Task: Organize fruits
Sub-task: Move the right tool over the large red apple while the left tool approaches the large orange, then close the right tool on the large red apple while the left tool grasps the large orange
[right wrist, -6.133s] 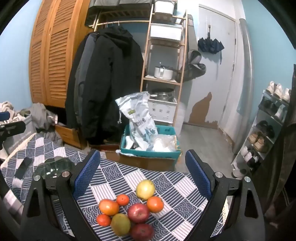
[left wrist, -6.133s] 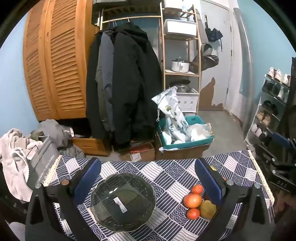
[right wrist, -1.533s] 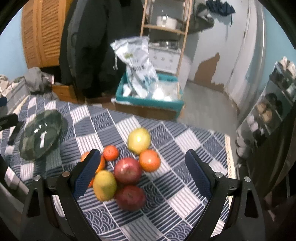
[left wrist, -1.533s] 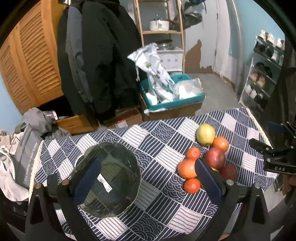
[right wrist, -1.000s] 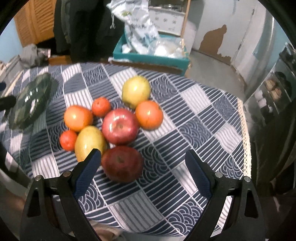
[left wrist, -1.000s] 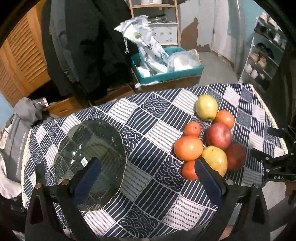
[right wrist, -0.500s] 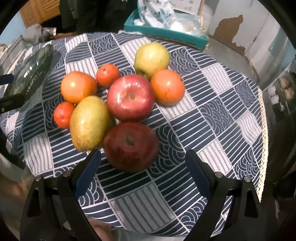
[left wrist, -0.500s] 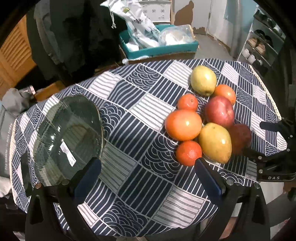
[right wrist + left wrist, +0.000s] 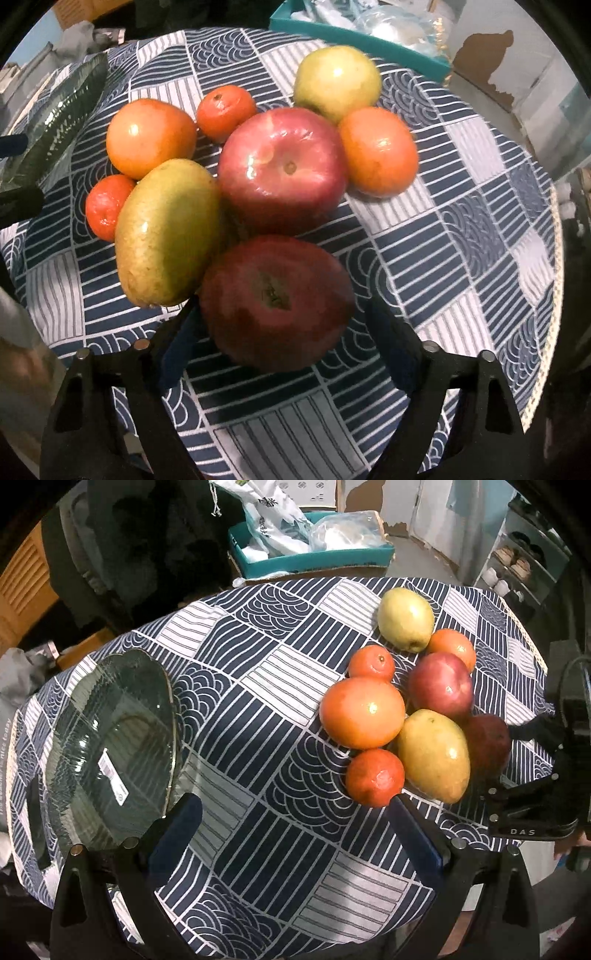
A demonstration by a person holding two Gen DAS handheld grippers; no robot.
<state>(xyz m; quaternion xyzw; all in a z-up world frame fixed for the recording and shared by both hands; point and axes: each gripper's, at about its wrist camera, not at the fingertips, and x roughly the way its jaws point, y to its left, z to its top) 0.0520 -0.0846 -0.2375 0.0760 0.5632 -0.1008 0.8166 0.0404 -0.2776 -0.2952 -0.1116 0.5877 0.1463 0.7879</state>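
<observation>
Several fruits lie bunched on the checked tablecloth (image 9: pixel 258 686). Nearest my right gripper (image 9: pixel 282 328) is a dark red apple (image 9: pixel 277 299), sitting between its jaws, which are closing; the pads stand just off its sides. Beside that apple lie a yellow-green mango (image 9: pixel 166 232) and a red apple (image 9: pixel 282 170). In the left wrist view the same dark apple (image 9: pixel 487 742) shows between the right gripper (image 9: pixel 511 762) fingers. My left gripper (image 9: pixel 295 830) hangs open over bare cloth, between the dark glass plate (image 9: pixel 110 746) and a small tangerine (image 9: pixel 375 777).
Oranges (image 9: pixel 362 712), another tangerine (image 9: pixel 371 662) and a pale green fruit (image 9: pixel 406 618) fill the far side of the pile. A teal box (image 9: pixel 314 559) with bags stands on the floor beyond the table. The table edge runs close under both grippers.
Both grippers have sunk toward the table and tilted further down. The right gripper's jaws have narrowed around the dark red apple. The left gripper's jaws stay wide.
</observation>
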